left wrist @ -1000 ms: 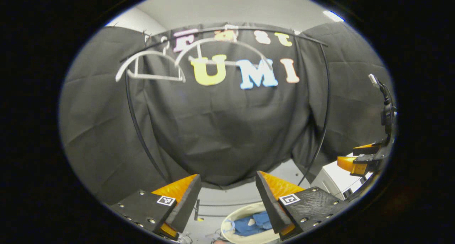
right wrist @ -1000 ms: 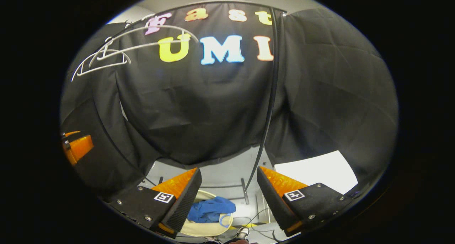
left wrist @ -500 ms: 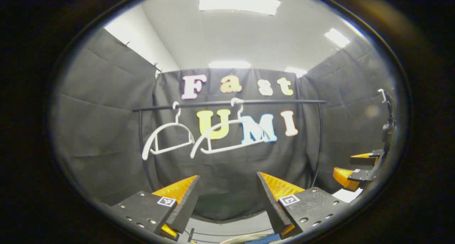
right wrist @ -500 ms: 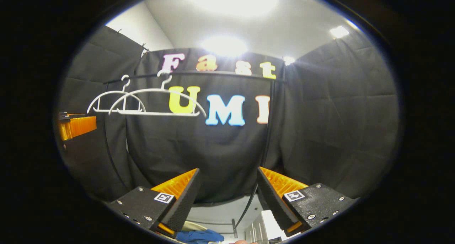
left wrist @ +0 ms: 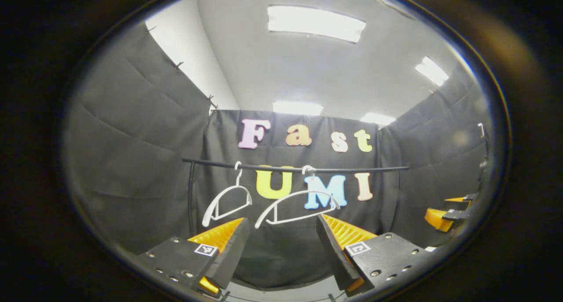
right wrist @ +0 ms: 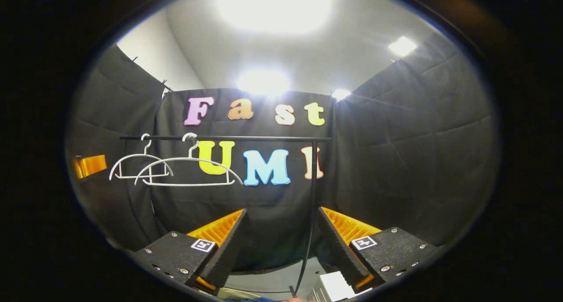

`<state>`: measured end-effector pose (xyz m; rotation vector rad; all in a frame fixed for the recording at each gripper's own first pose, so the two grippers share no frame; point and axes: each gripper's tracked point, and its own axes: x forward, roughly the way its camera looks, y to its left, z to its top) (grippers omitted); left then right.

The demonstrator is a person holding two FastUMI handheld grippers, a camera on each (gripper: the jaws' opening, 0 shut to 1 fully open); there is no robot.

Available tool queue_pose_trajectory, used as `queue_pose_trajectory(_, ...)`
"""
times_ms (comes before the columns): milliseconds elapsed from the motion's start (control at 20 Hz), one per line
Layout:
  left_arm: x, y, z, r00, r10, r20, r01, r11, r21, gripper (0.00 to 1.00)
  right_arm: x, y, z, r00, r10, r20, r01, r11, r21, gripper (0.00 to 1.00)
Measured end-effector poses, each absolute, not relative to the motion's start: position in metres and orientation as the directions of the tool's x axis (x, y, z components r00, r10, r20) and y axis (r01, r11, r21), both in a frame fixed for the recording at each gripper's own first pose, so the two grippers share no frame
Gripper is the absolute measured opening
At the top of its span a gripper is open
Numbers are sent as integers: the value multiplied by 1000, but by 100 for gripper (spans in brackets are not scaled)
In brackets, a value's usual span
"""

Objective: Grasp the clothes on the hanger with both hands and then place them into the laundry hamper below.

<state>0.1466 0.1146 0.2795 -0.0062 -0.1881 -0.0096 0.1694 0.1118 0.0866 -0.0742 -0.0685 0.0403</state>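
Your left gripper point(left wrist: 280, 245) is spread wide with nothing between its fingers, and so is your right gripper point(right wrist: 281, 245). Ahead of and above both, two bare white plastic hangers hang on a thin black horizontal rail point(left wrist: 352, 169) that runs left to right across your reach. The nearer hanger point(left wrist: 298, 207) sits almost straight over the left gripper's gap; the smaller hanger point(left wrist: 227, 201) lies up and to its left. From the right gripper both lie up and leftward, so your left hand is nearer. I see no garment on either hanger, and I can't make out the hamper.
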Motion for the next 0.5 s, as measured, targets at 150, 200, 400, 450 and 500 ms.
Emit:
queue_pose_trajectory(150, 145, 112, 261, 989, -7, 147, 4, 1000, 20, 89, 157, 106, 91, 996, 24, 89, -19, 998, -64, 93)
queue_pose_trajectory(200, 145, 112, 253, 992, -5, 126, 3, 1000, 14, 89, 156, 105, 89, 996, 19, 87, -14, 998, -64, 96)
queue_pose_trajectory(400, 156, 112, 232, 996, 4, 85, -4, 1000, -8, 89, 157, 108, 82, 997, 23, 68, -18, 997, -73, 96)
queue_pose_trajectory(450, 158, 115, 231, 996, 11, 87, -11, 1000, -3, 89, 158, 109, 81, 998, 27, 63, -22, 997, -73, 96)
queue_pose_trajectory(500, 160, 118, 230, 995, 20, 93, -20, 1000, 4, 89, 160, 111, 80, 998, 31, 58, -26, 997, -72, 96)
